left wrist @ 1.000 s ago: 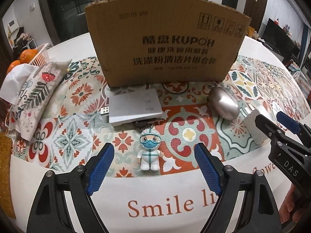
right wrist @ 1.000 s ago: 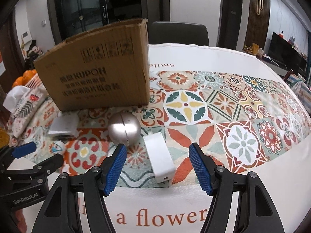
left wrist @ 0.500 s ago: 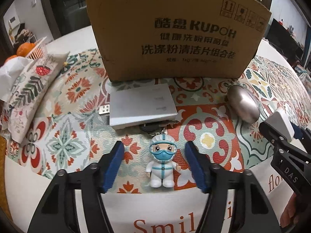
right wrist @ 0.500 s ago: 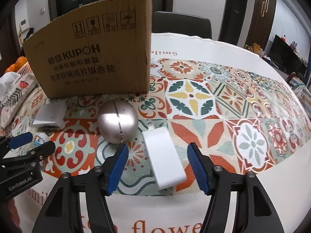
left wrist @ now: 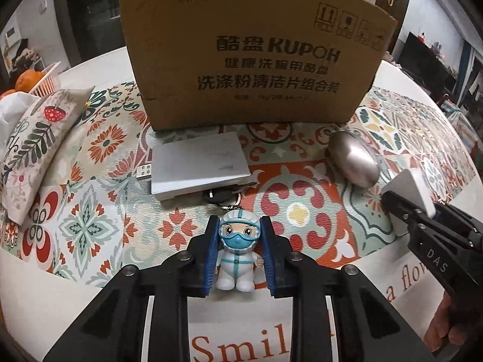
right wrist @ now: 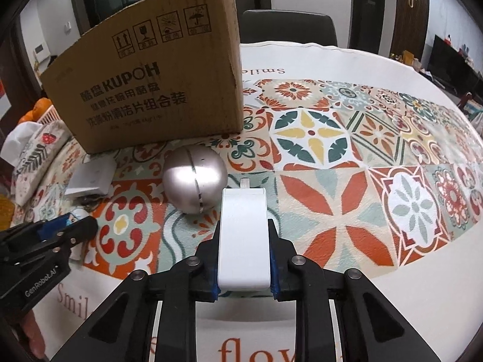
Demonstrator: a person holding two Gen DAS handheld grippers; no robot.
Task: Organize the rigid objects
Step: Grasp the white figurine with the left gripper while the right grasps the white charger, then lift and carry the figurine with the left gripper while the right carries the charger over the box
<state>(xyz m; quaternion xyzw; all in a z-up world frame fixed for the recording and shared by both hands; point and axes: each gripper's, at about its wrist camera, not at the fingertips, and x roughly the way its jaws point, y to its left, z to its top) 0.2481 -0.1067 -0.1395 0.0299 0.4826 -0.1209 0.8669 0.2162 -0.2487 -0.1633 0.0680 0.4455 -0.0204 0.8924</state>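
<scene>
Left wrist: the left gripper (left wrist: 239, 252) clamps the figurine (left wrist: 238, 255), which stands in front of the box (left wrist: 250, 51). Right wrist: the right gripper (right wrist: 244, 259) clamps the white charger (right wrist: 243, 238), right of the ball (right wrist: 194, 179) before the box.

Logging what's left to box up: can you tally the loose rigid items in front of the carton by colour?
White: 2, the figurine keychain between the left gripper fingers, and the charger block between the right gripper fingers
Silver: 2, the flat drive and the metal ball
Black: 1, the key on the keychain ring
Total: 5
</scene>
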